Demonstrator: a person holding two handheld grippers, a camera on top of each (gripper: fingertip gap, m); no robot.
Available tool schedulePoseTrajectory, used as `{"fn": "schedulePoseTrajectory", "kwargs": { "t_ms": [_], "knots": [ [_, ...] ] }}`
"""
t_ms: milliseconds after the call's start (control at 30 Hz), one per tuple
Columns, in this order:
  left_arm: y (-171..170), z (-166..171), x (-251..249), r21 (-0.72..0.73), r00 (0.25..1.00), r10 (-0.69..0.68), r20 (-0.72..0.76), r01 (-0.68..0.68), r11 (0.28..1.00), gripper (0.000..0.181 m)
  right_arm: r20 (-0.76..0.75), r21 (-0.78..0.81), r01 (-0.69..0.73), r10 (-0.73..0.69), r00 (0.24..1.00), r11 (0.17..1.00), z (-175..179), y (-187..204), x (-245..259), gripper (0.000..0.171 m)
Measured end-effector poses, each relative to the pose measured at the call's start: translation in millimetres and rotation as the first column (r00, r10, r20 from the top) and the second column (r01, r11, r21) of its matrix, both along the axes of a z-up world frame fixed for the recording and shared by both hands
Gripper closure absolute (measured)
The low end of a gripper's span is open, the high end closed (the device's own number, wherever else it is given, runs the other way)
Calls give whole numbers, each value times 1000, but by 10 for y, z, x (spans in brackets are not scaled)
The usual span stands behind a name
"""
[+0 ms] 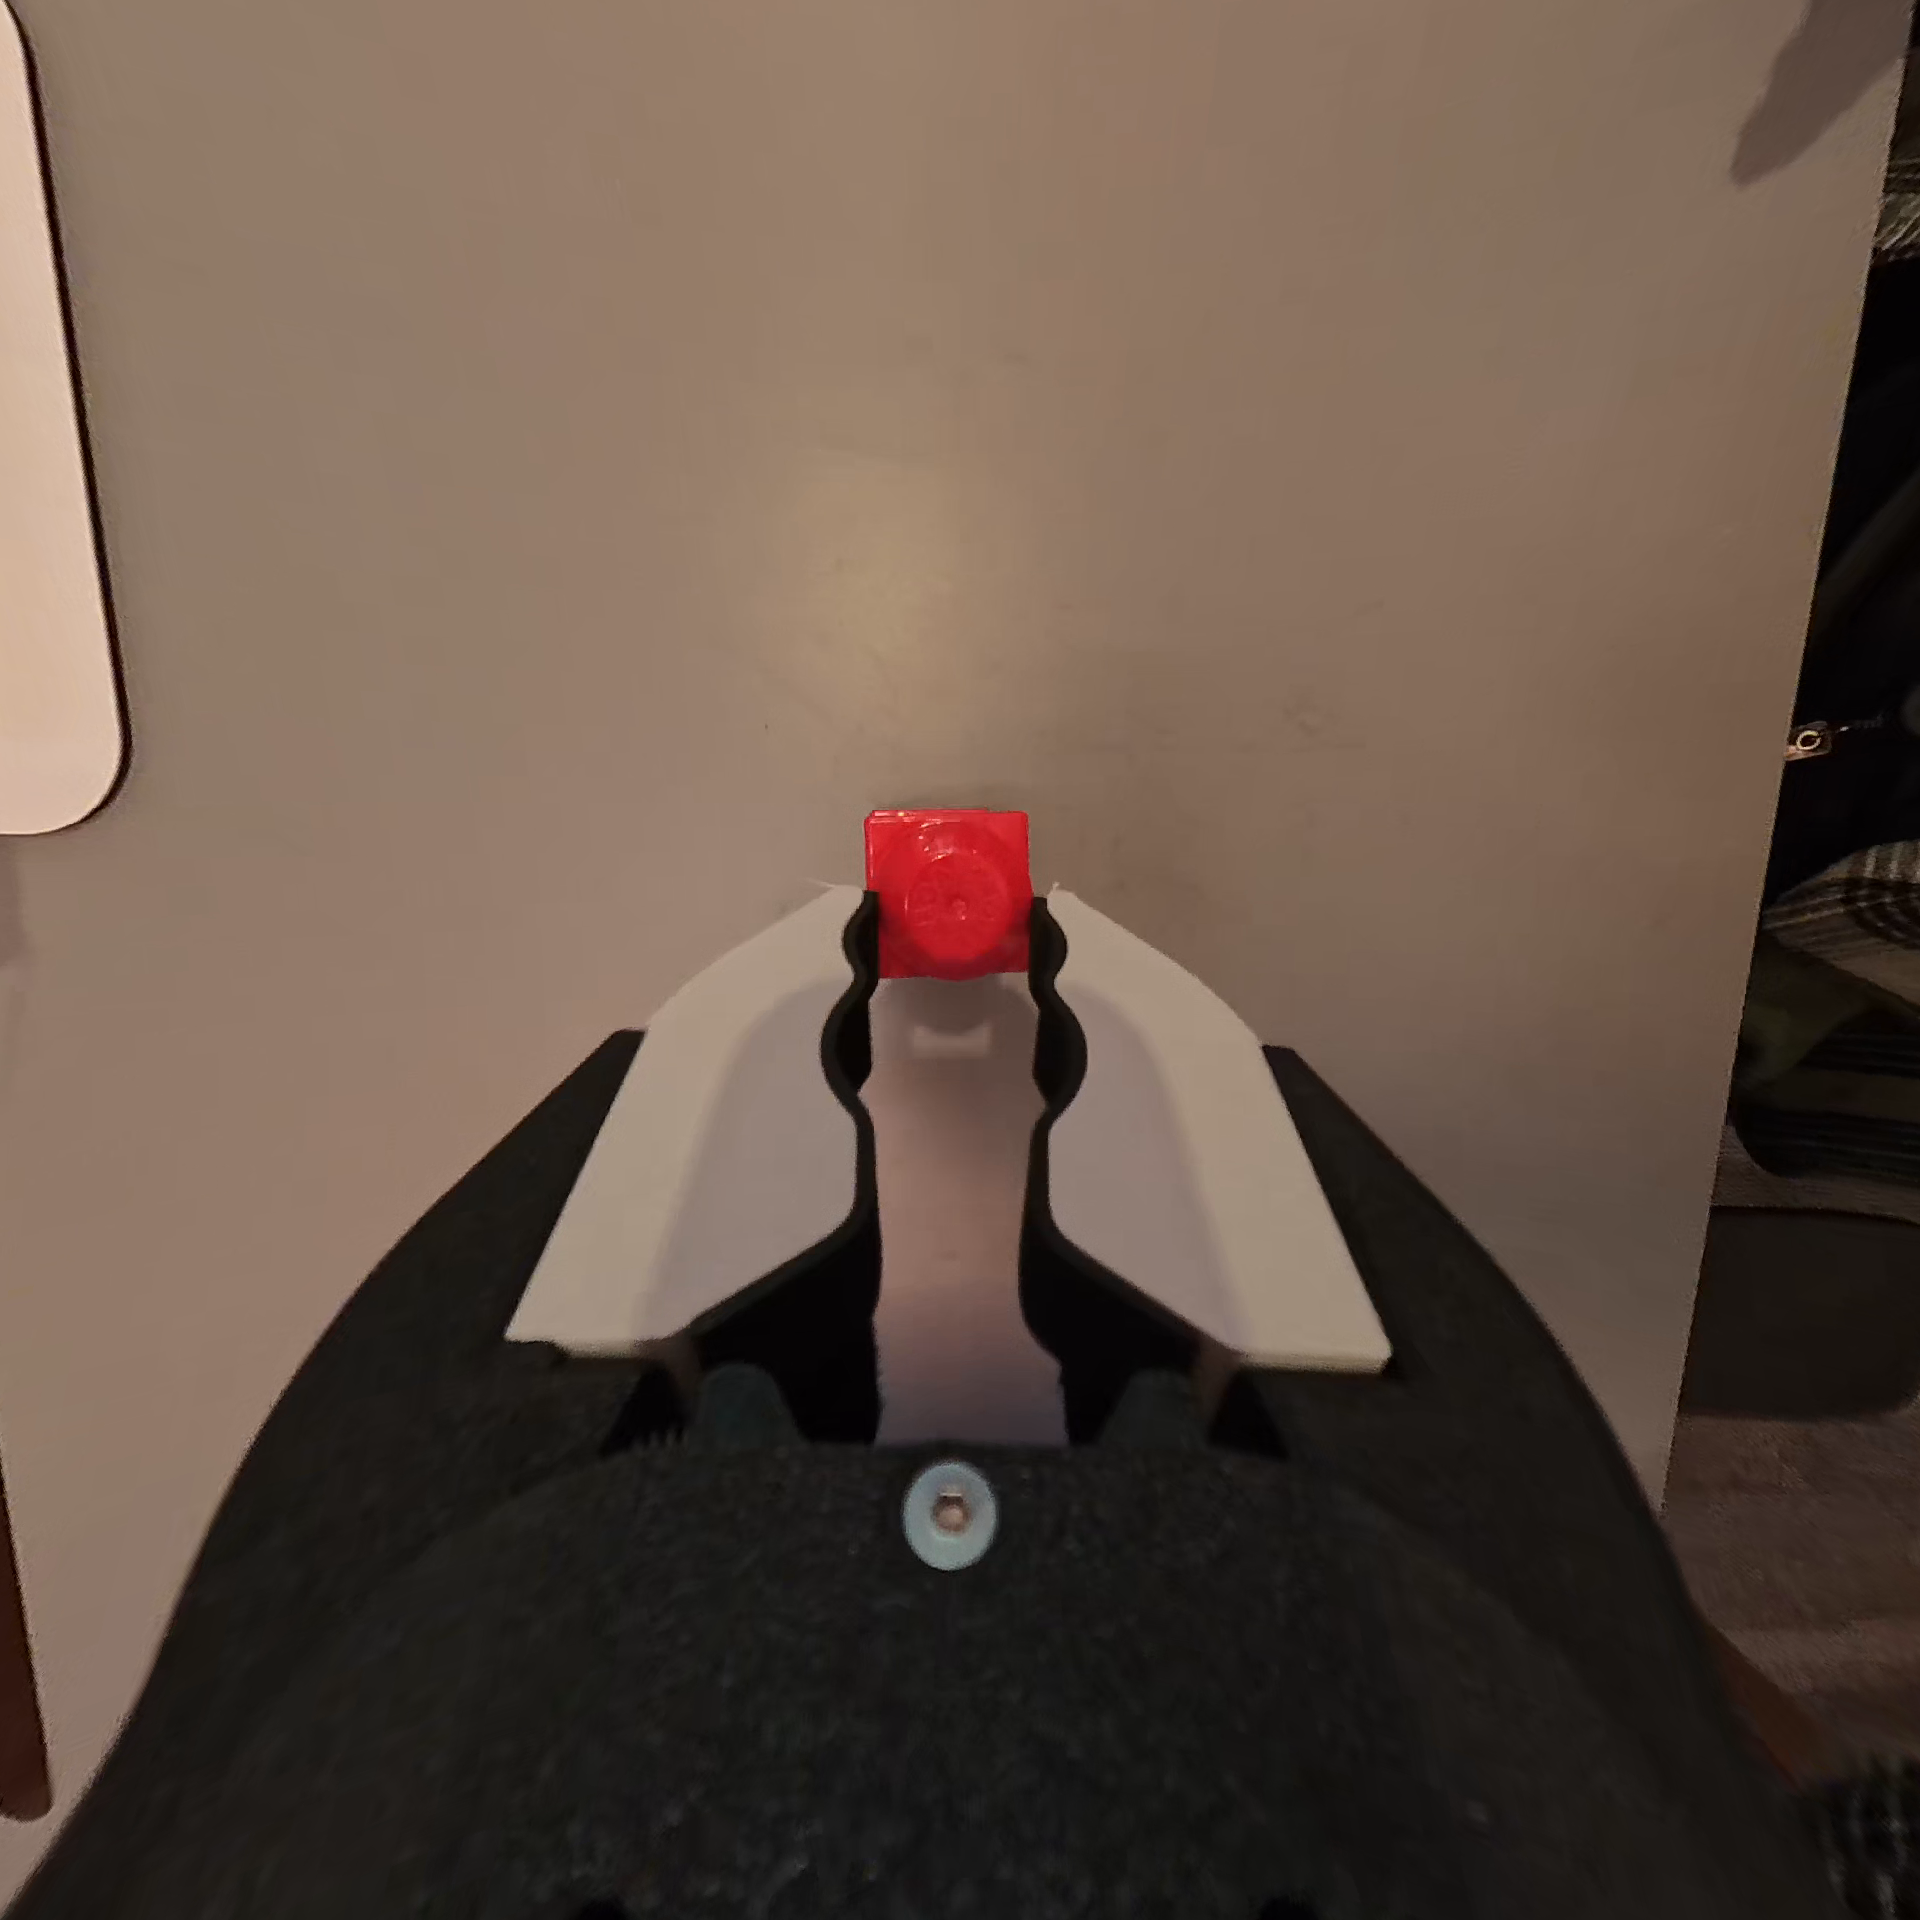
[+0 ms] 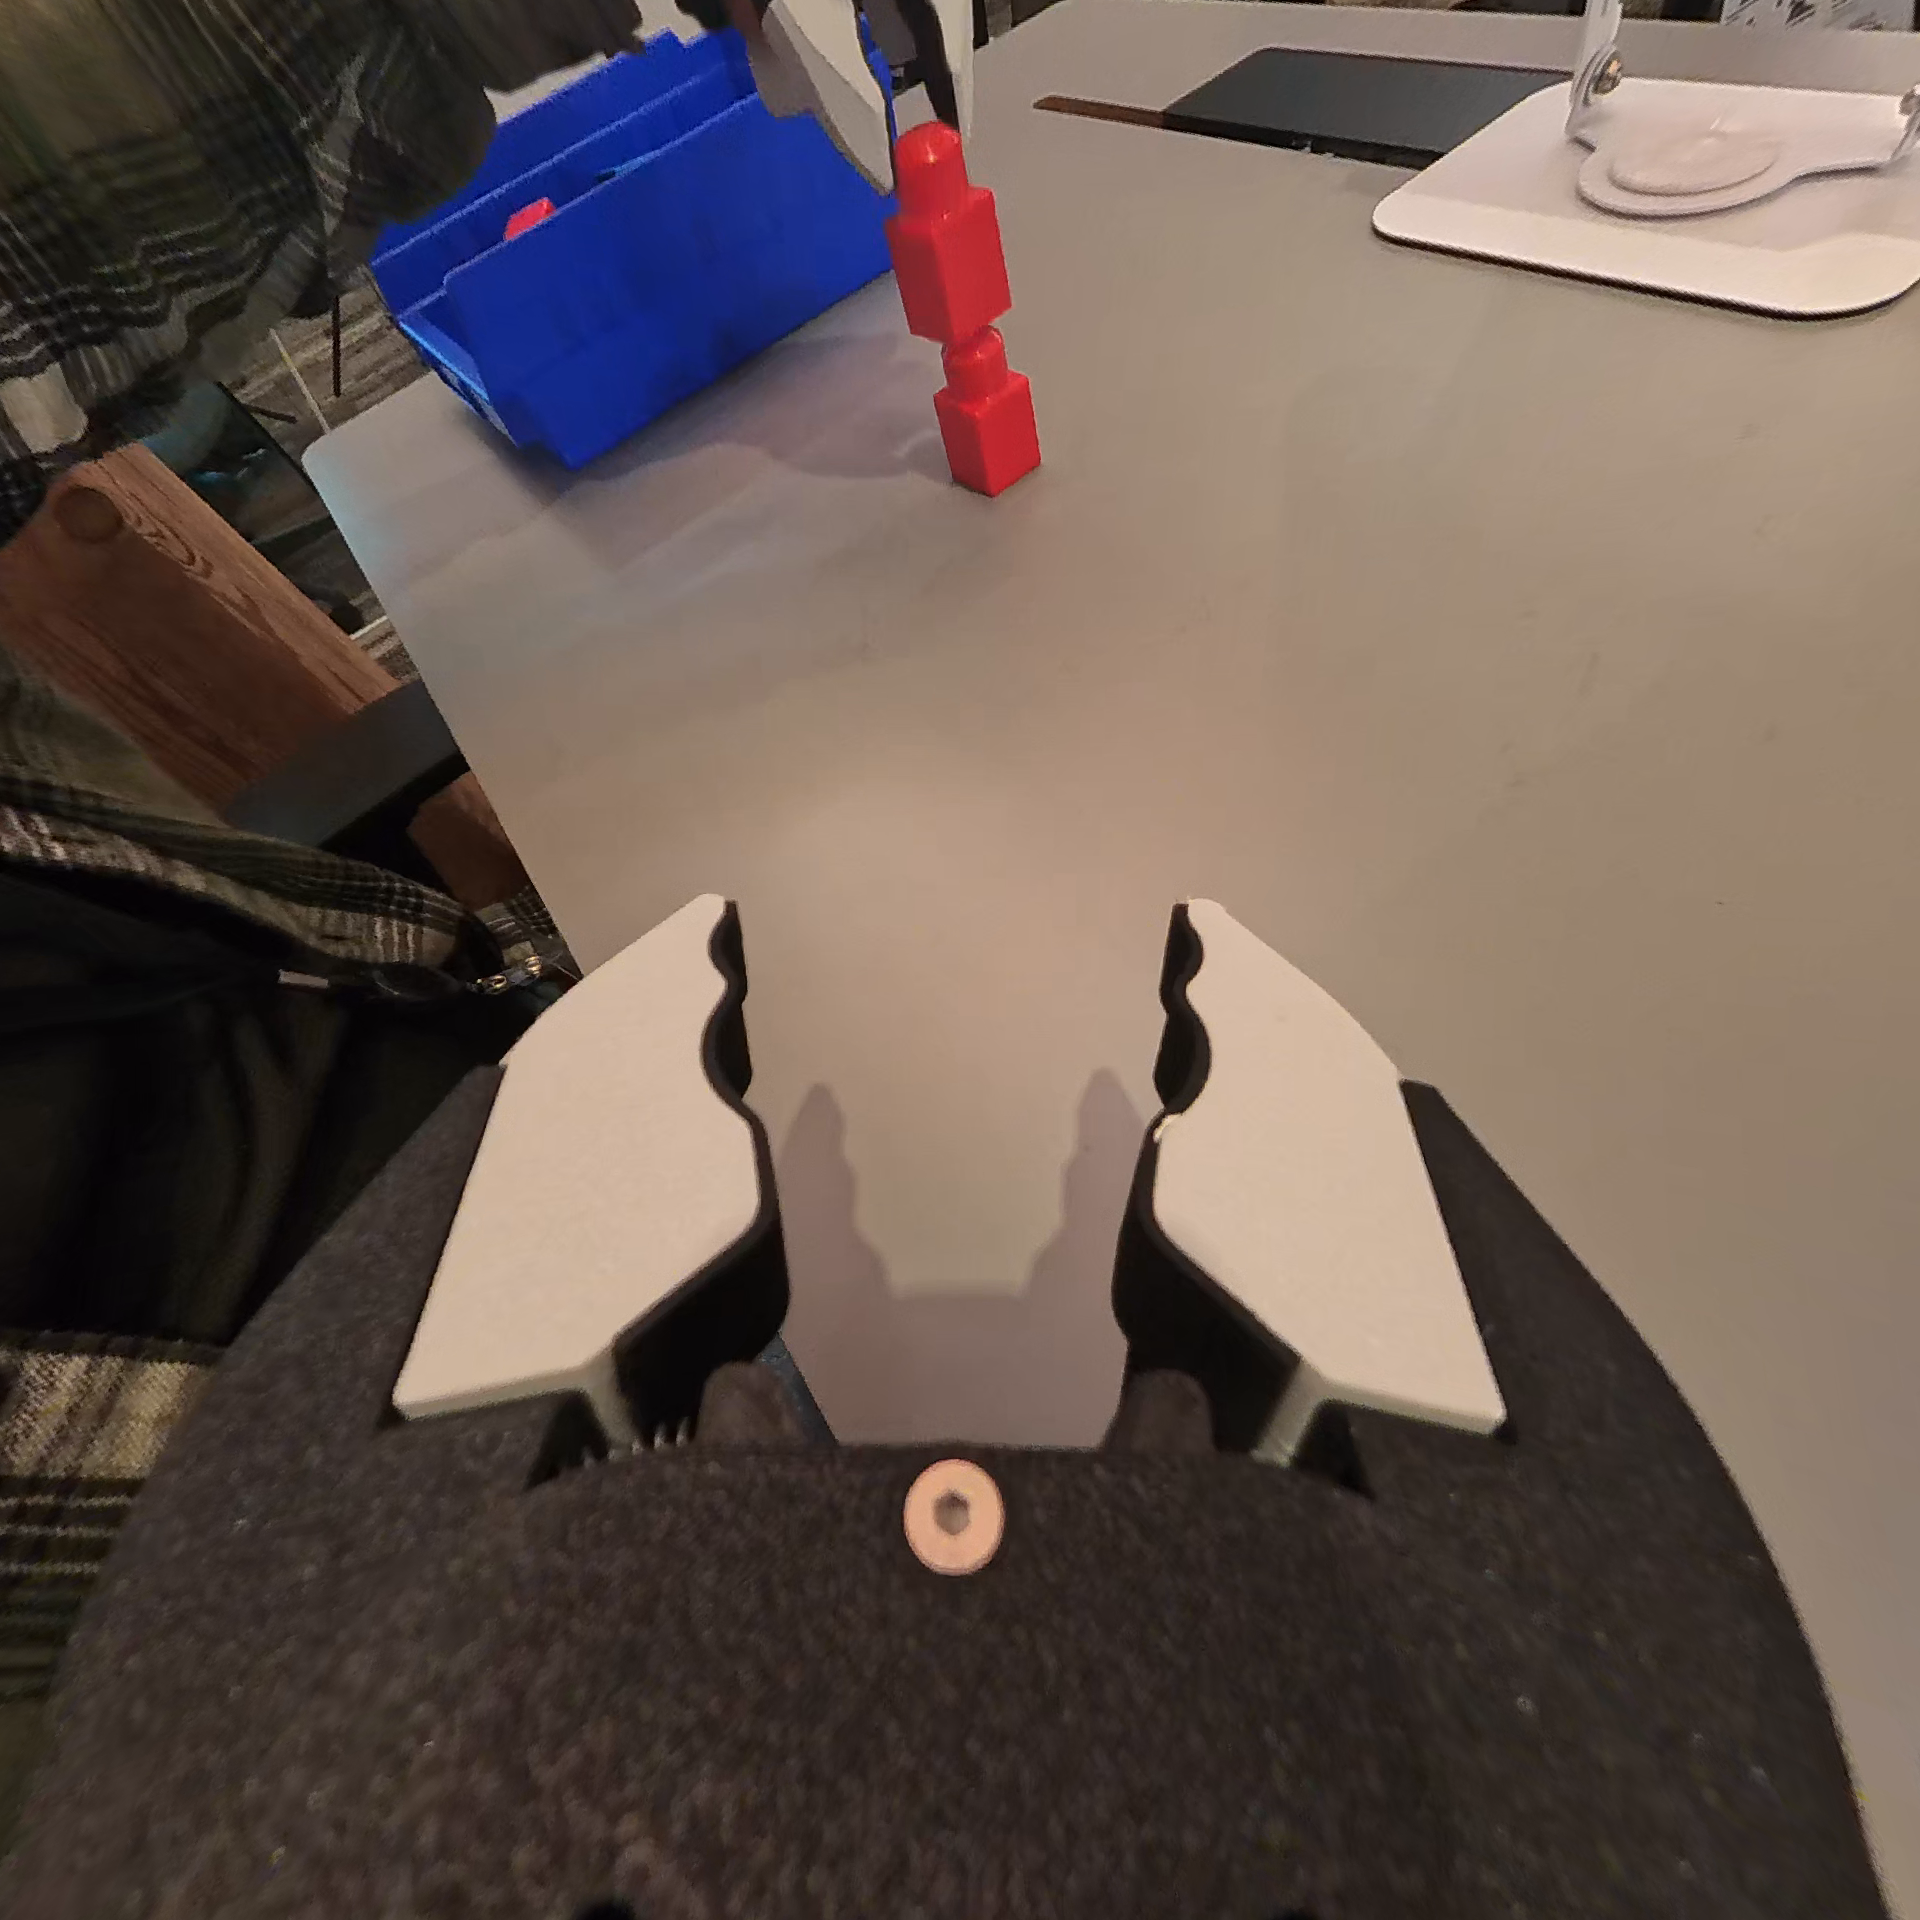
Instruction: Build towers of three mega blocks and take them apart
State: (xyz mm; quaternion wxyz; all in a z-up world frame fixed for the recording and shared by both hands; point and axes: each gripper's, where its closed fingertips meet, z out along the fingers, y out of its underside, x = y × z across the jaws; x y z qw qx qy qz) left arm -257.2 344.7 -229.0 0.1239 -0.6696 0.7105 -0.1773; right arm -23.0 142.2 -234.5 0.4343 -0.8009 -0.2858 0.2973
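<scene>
here left gripper pinches red block; no legible writing.

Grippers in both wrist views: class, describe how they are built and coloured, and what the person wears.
Each gripper, left and right, has a rough black body with one central screw. The two fingers are flat pale grey plates, angular, edged inside with wavy black pads. No cables show. A plaid sleeve in grey and dark tones is visible.
</scene>
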Motion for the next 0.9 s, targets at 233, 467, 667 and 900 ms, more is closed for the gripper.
{"fn": "schedulePoseTrajectory", "kwargs": {
  "t_ms": [233,467,667,900],
  "knots": [
    [17,-98,17,-10,1000,7,-8,-7,1000,155,3,-6,-1,1,1000,1000,-15,16,-2,95],
    [2,-184,24,-23,999,12,-31,-13,1000,154,0,-8,-2,2,1000,1000,-22,20,-2,95],
    [-1,-219,17,-22,997,22,-72,-23,999,155,-3,-9,-1,1,1000,1000,-41,14,2,96],
    [4,-256,8,-32,995,27,-94,-30,999,154,-12,-21,-8,8,1000,1000,-85,9,5,96]
  ]
}}
